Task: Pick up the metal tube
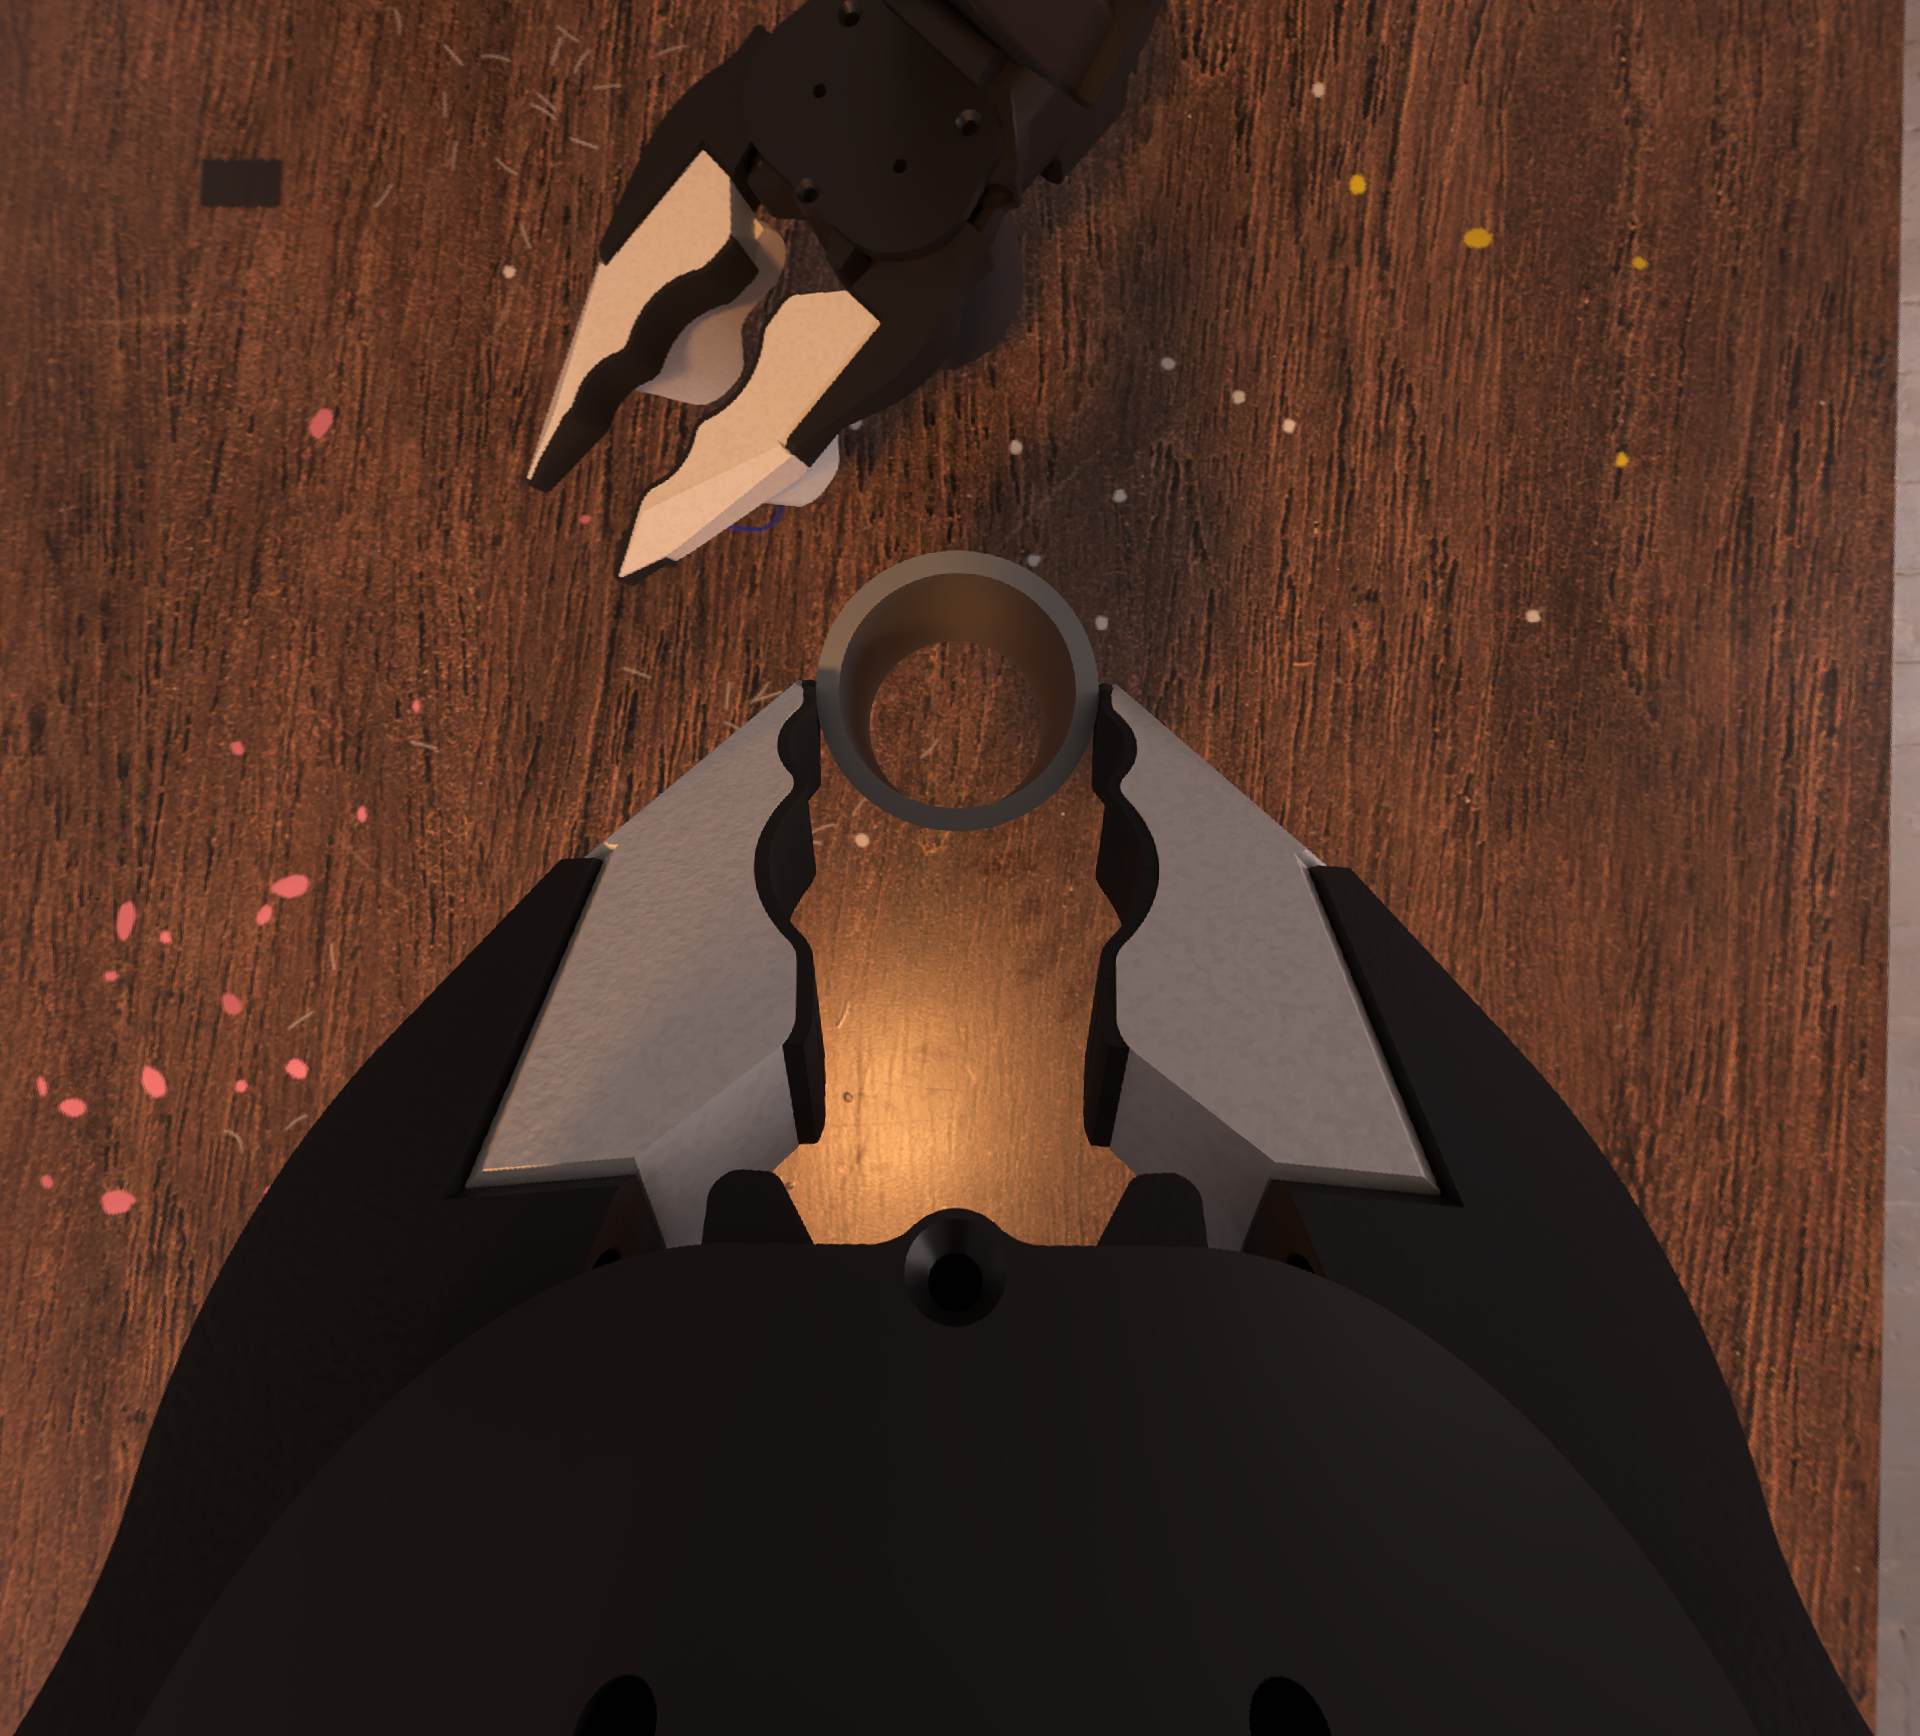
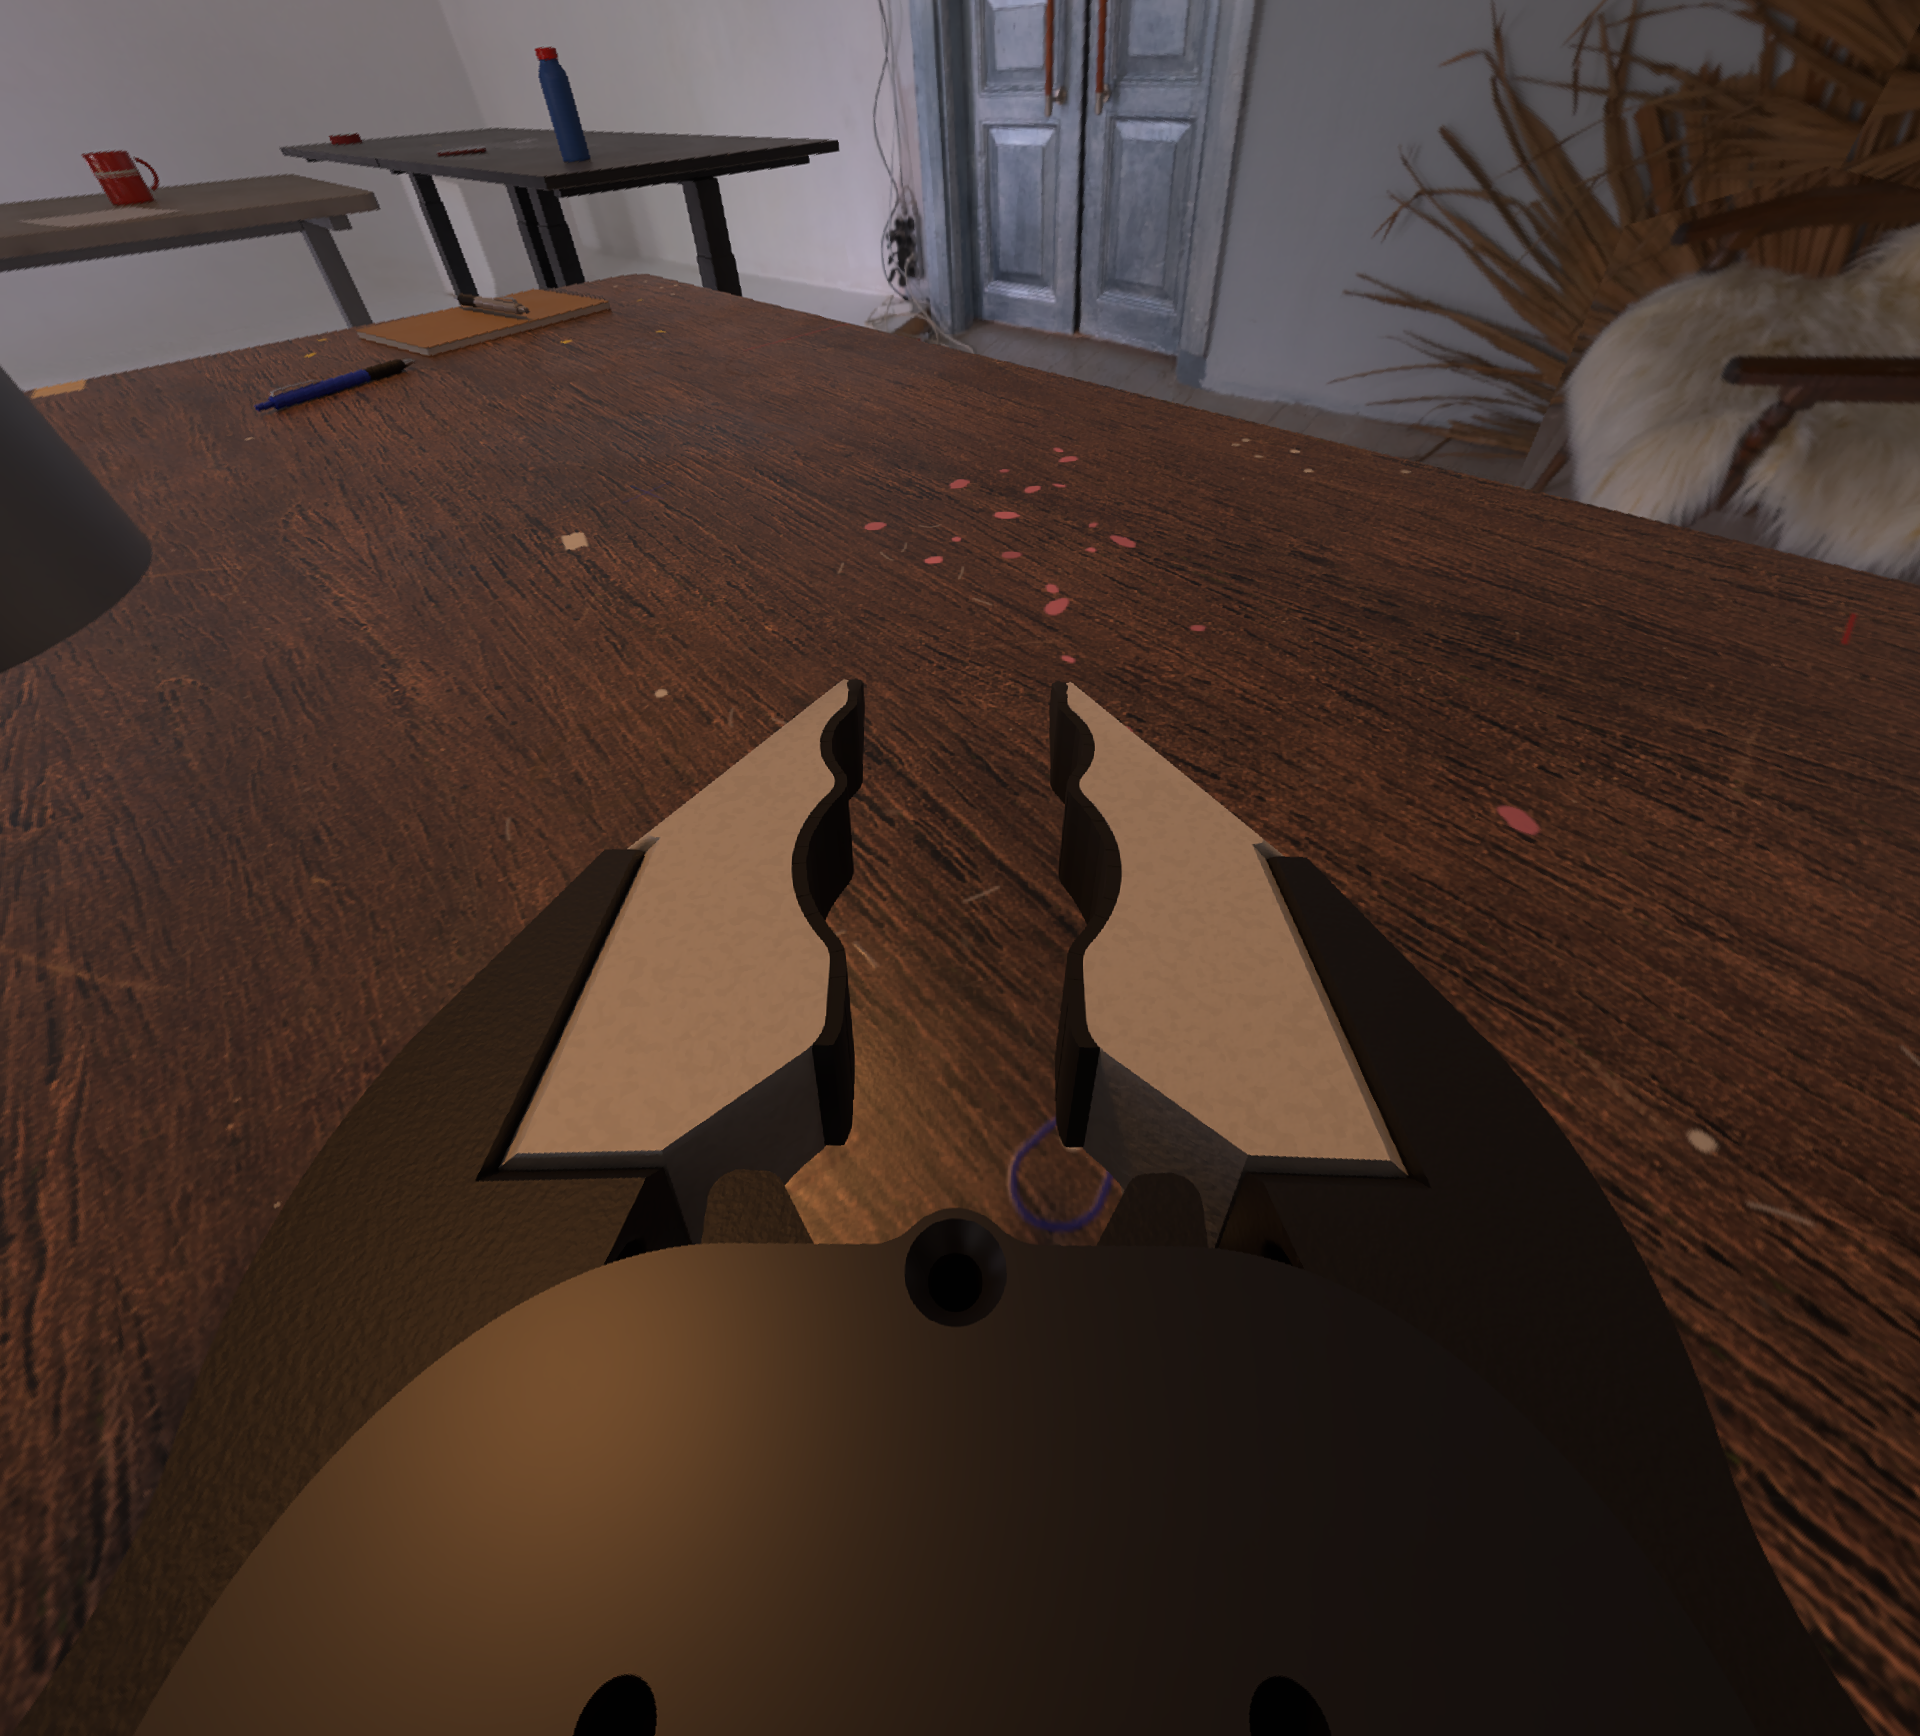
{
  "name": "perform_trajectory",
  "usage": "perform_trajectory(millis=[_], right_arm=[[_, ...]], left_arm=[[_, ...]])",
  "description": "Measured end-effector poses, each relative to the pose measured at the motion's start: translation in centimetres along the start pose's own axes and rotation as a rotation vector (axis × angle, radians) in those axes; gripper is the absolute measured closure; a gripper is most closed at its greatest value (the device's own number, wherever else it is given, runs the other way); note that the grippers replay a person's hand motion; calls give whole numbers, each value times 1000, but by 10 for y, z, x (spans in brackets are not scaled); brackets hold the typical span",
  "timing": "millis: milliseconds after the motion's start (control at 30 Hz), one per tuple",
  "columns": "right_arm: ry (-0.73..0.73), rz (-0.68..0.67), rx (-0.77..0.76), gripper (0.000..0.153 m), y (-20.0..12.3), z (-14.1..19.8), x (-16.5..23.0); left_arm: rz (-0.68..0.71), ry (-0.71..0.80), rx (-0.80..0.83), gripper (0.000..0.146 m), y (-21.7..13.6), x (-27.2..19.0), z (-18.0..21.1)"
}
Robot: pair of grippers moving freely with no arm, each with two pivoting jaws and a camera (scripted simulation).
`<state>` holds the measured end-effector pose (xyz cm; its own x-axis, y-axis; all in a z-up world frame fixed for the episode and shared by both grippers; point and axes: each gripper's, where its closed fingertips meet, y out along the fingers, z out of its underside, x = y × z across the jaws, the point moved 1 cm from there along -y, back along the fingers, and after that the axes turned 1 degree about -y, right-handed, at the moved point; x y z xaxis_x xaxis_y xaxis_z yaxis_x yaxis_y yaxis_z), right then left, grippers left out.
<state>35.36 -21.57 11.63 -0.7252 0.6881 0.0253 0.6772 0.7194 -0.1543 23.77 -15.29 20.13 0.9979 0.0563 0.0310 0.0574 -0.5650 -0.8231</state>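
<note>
The metal tube (image 1: 956,608) is a short grey ring seen end-on from above in the left wrist view, with the wooden table (image 1: 1455,855) showing through its bore. My left gripper (image 1: 958,699) has its two fingertips pressed against the tube's left and right sides. My right gripper (image 1: 592,523) hovers just beyond and to the left of the tube, with its tan fingers apart and nothing between them. In the right wrist view the right gripper (image 2: 956,689) is open over bare wood and the tube is out of sight.
A thin blue loop (image 2: 1060,1179) lies on the wood under the right gripper. A blue pen (image 2: 332,385) and a tan notebook (image 2: 483,322) lie at the far end. A dark cone shape (image 2: 52,523) stands at the left. The table edge (image 1: 1893,751) runs along the right.
</note>
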Motion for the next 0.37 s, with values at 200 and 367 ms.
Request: perform_trajectory(millis=[200,367], right_arm=[[6,-1,-7,117,-1,-1,0],[5,-2,-6,117,-1,-1,0]], left_arm=[[33,10,19,93,3,-5,-2],[31,15,43,93,8,-2,2]])
